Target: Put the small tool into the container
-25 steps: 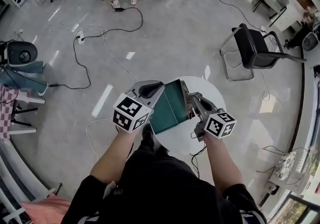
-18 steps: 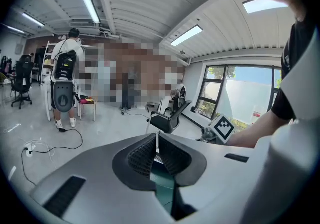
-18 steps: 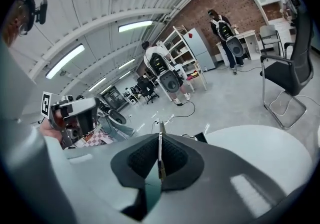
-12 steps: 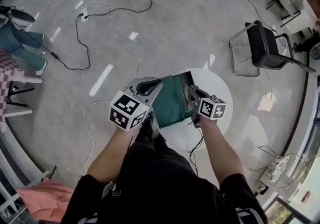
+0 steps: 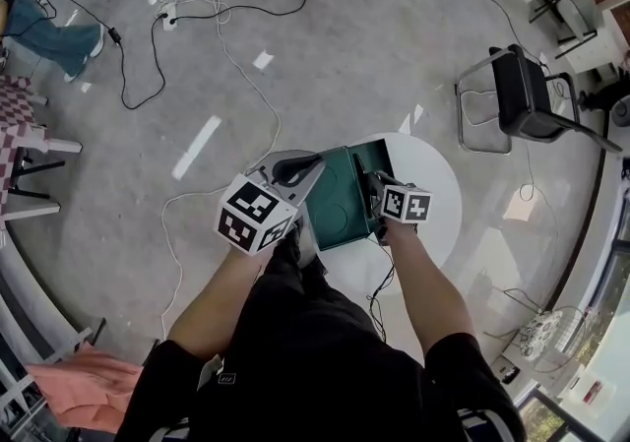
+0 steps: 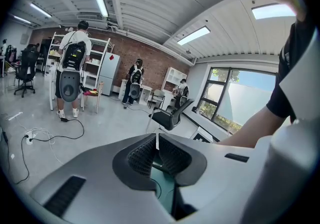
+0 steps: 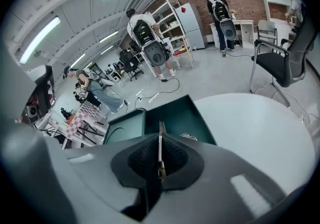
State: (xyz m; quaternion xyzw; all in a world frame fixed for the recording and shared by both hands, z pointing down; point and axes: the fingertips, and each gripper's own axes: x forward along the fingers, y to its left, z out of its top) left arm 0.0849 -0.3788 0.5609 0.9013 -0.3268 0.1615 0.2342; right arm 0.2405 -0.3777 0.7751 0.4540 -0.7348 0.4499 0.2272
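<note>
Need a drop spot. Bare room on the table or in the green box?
Free: the white table right of the green container, toward the black chair. Most of the container floor is bare, bar a small metal piece by its near wall. Crowded: the container's two sides, at the left gripper and the right gripper with the small tool.

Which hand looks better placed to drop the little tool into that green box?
Right. The right gripper is shut on the thin metal tool and points down at the open green container. The left gripper sits by the container's edge with no tool visible in it.
</note>
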